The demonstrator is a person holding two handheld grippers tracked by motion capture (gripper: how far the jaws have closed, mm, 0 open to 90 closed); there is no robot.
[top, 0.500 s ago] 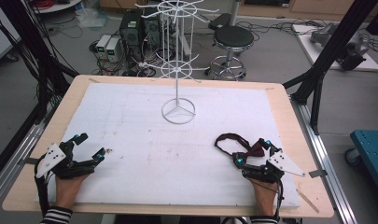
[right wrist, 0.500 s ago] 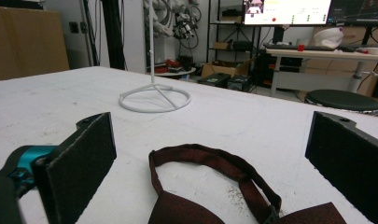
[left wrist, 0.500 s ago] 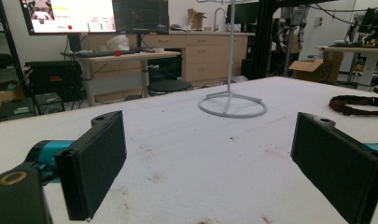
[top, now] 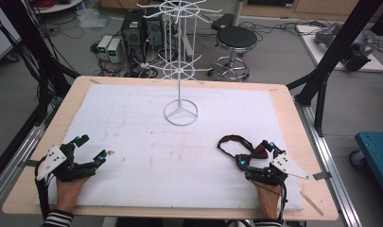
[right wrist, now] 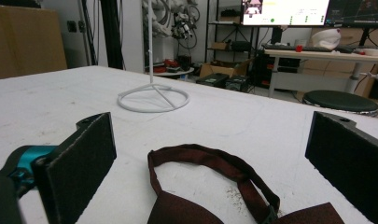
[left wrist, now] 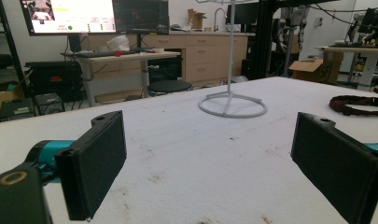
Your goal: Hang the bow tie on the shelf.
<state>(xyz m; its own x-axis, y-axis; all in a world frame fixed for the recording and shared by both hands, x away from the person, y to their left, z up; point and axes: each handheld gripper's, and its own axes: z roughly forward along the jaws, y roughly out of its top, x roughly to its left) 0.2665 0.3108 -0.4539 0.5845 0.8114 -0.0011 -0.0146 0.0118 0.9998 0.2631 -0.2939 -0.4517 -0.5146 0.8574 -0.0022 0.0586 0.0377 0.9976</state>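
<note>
Presently, a dark red bow tie (top: 255,152) with its strap looped out to the left is seen lying flat on the white mat (top: 179,156) that covers the worktop (top: 283,101), near the front right corner. The right gripper (top: 256,156) is held low just behind it, its fingers (right wrist: 79,163) spread wide on either side of the bow; in the right gripper view the strap and the bow's wings (right wrist: 214,186) lie between the two black pads, and neither pad is pressed against the cloth. The left gripper (top: 91,148) is rested near the front left corner of the mat, well apart from the bow tie, with its fingers (left wrist: 93,163) likewise spread and only bare mat between them. A white wire display stand (top: 180,71) is placed upright toward the far middle of the mat, its ring base (top: 180,113) flat on the surface. Striped sleeves (top: 56,220) are visible at the bottom edge of the high view.
</note>
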